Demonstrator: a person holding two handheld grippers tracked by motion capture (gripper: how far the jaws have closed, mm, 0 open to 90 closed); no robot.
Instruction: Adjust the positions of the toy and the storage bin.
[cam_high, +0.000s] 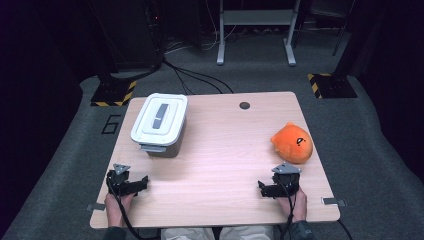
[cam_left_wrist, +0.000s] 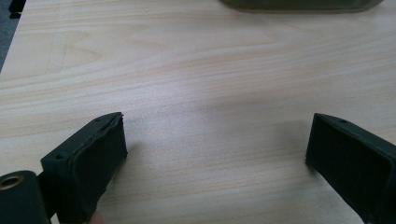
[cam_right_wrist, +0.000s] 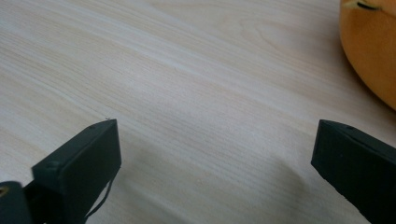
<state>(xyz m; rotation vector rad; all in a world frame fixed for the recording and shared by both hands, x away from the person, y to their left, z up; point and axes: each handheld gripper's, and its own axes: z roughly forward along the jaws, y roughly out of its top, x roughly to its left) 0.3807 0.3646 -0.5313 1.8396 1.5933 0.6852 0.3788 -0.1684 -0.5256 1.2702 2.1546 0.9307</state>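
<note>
A grey bin with a white lid (cam_high: 160, 123) stands at the table's far left; its base edge (cam_left_wrist: 299, 4) shows at the top of the left gripper view. An orange plush toy (cam_high: 292, 143) lies at the right side, and its flank (cam_right_wrist: 371, 51) fills the top right corner of the right gripper view. My left gripper (cam_high: 131, 184) rests low near the front left, open, with bare wood between its jaws (cam_left_wrist: 215, 149). My right gripper (cam_high: 275, 186) sits just in front of the plush, open and holding nothing (cam_right_wrist: 215, 154).
The wooden table (cam_high: 225, 165) has a round cable hole (cam_high: 244, 105) at the back. Metal brackets (cam_high: 333, 201) stick out at the front corners. Beyond the table are carpet, cables, stand bases with hazard tape (cam_high: 114, 93) and a white frame (cam_high: 255, 30).
</note>
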